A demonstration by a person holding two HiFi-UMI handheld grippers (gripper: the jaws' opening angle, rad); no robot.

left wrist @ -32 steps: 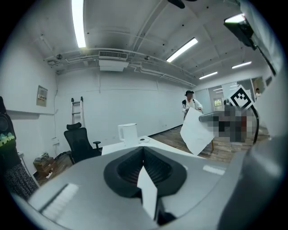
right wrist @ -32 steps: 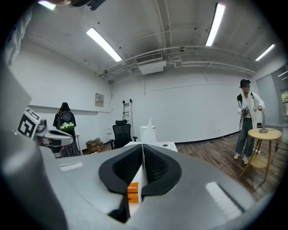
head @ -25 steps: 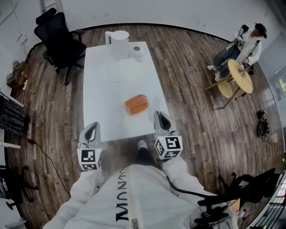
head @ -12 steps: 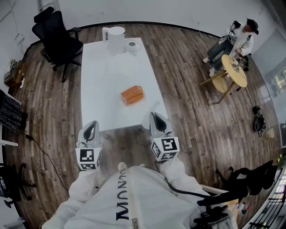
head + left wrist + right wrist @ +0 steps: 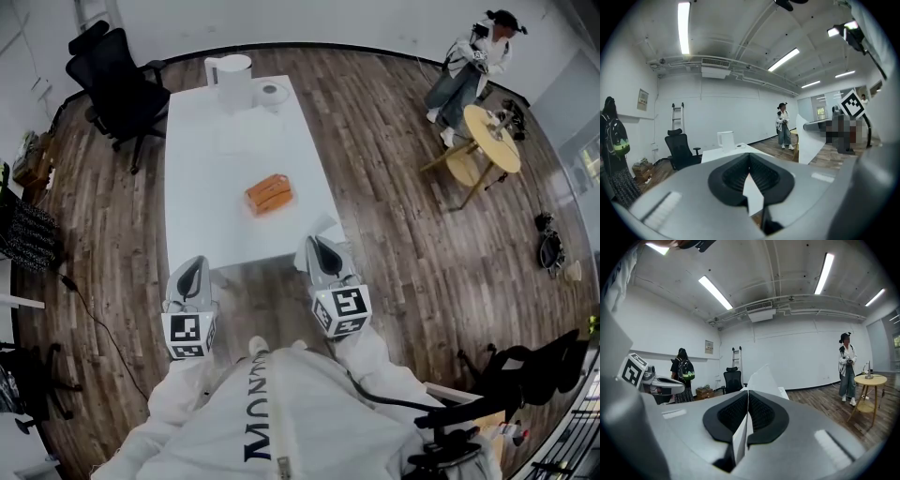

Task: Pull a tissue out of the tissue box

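Right gripper view: right gripper (image 5: 748,397) has its jaws closed on a white tissue (image 5: 765,378). The sheet is pinched between the black pads, and a pointed fold stands up beyond the tips at frame centre. Head view: this gripper sits just below centre, tips at the near right corner of the white table (image 5: 202,178), with the tissue sticking out ahead of it toward the upper part of the frame. The tissue is clear of the orange tissue box (image 5: 269,193), which lies further up the table near its middle, well apart from both grippers. Left gripper (image 5: 194,265) is at lower left, beside the table's near left corner and over the wood floor. In the left gripper view its pad tips meet and nothing protrudes past them. A white sliver shows in the gap below the tips; I cannot tell what it is. At the far end of the table are a white kettle (image 5: 234,80) and a small white roll (image 5: 274,92) just beside it. A black office chair (image 5: 112,75) is at upper left. At upper right, a person (image 5: 469,56) is next to a round wooden table (image 5: 494,136).
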